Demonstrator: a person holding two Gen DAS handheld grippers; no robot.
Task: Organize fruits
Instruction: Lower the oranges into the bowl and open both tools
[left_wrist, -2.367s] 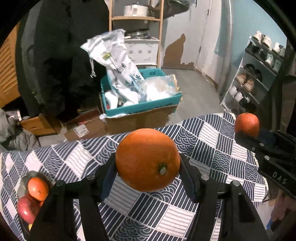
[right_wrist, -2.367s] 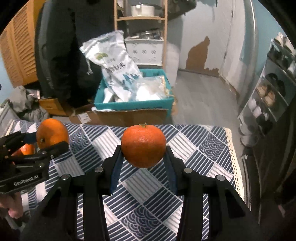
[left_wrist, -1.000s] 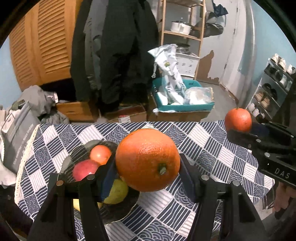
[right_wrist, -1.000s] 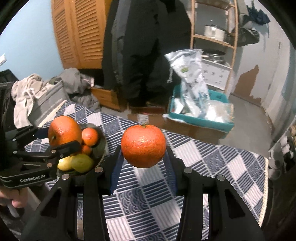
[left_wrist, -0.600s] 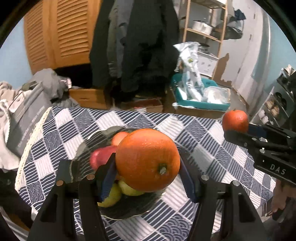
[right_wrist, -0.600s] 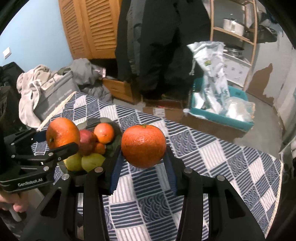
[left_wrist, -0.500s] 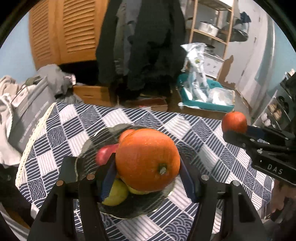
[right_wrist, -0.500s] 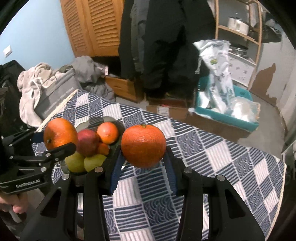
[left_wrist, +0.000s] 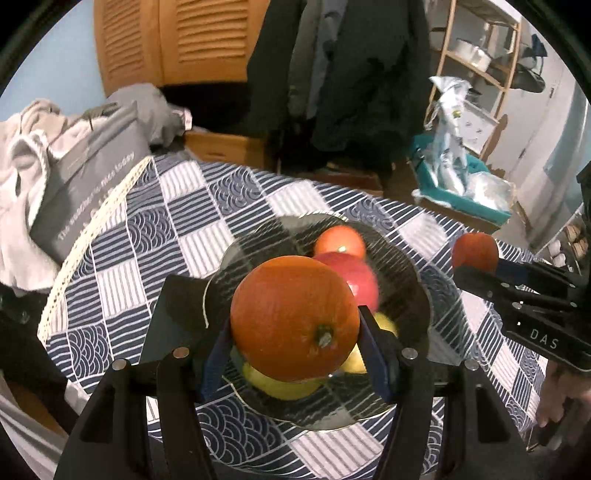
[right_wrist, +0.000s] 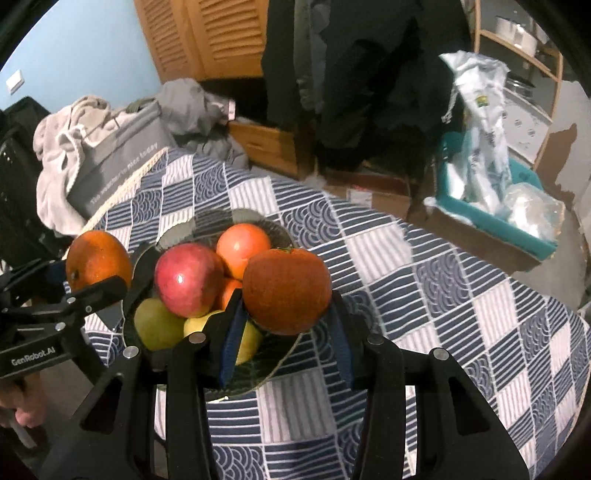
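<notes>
— Two oranges are in the air, one per hand. The left tongs (left_wrist: 295, 354) clamp a large orange (left_wrist: 294, 318) right above the glass bowl (left_wrist: 417, 295); the right tongs (right_wrist: 286, 338) grip a smaller orange (right_wrist: 286, 291) at the bowl's near edge.

— What's already inside the bowl?

— A red apple (right_wrist: 188, 280), another orange (right_wrist: 243, 245) and some yellow-green fruit (right_wrist: 157, 328), heaped up on the checked counter (right_wrist: 461, 314).

— So where would you set them?

— I'd lower each one into a gap beside the heap, not on the apple's crown, and open only once it rests. One hand at a time, probably, so the tongs don't knock each other or the rim.
</notes>
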